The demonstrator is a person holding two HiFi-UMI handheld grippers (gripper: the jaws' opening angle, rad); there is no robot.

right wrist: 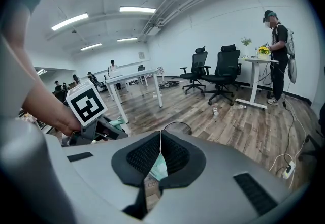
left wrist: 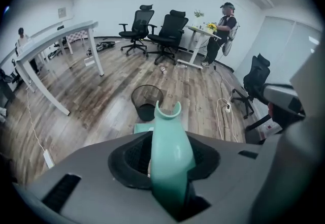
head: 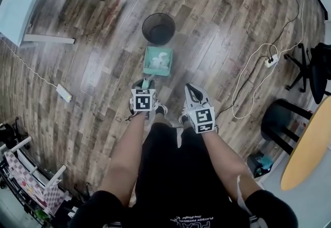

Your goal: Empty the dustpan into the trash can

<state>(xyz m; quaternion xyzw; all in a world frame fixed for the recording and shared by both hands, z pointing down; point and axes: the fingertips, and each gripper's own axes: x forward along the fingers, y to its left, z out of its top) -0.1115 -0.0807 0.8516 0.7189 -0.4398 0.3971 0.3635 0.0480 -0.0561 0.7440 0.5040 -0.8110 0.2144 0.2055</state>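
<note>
The left claw grips the handle of the littered dustpan, which lies on the floor with its long axis pointing to 12 o'clock at the trash can just beyond, while the right claw, at 3 o'clock, hangs shut and empty.

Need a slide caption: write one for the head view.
Left gripper grips the teal dustpan, resting on the floor beside the black trash can.

A power strip and looped white cable lie on the wood floor near a stool
</note>
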